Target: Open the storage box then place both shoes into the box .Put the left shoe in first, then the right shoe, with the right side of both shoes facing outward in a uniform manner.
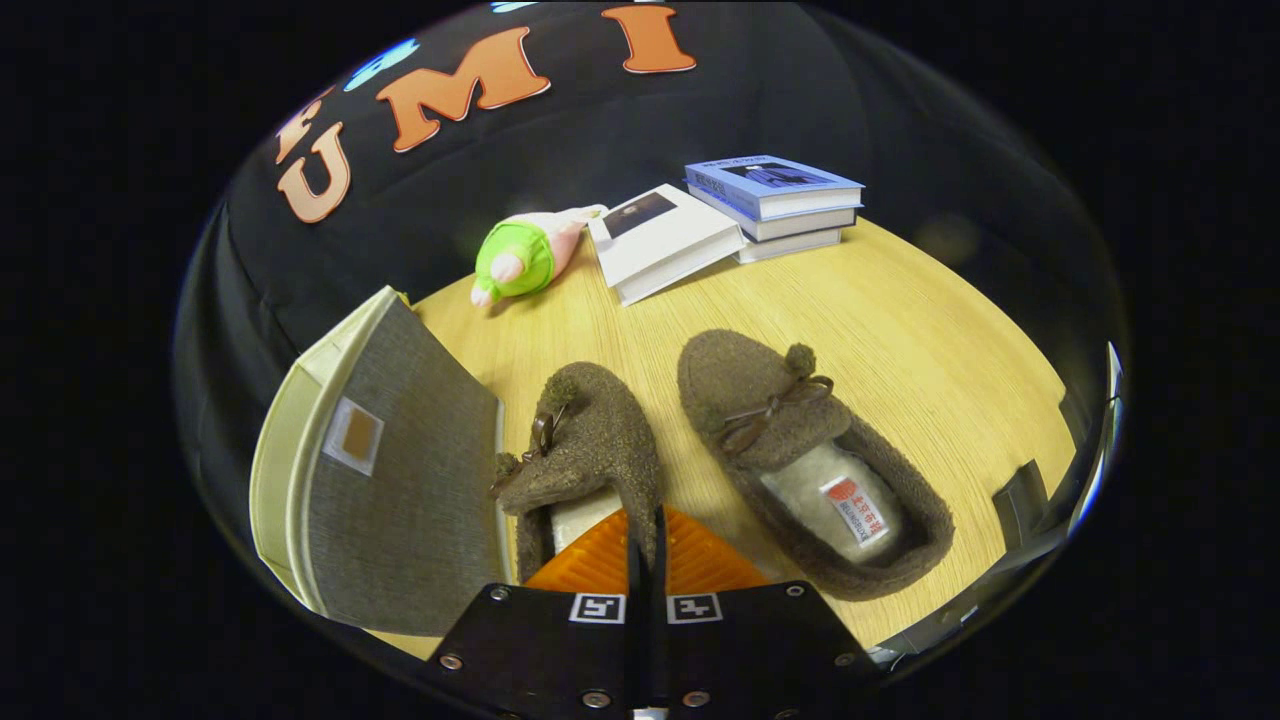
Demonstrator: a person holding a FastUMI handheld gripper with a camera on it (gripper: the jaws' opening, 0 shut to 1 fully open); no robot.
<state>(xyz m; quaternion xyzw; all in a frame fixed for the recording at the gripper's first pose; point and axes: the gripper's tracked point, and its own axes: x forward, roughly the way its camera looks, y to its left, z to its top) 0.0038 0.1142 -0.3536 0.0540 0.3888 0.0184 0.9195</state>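
Two brown fuzzy slippers with bows lie on the wooden table [900, 330]. The nearer slipper [590, 440] sits right ahead of my gripper [646, 545]. The orange fingers [590, 565] are pressed together on the right side of its collar, so the gripper is shut on it. The other slipper [810, 460] rests flat to the right, its fleece insole and label showing, apart from the fingers. The storage box [400, 480] stands just left of the held slipper. It is grey fabric with a cream edge and a small label pocket. Its inside is hidden from me.
Beyond the slippers, a green and pink plush toy [520, 258] lies near the back edge. A white book [660, 240] and a stack of books [775, 200] sit beside it. A dark object [1020, 500] stands at the table's right edge.
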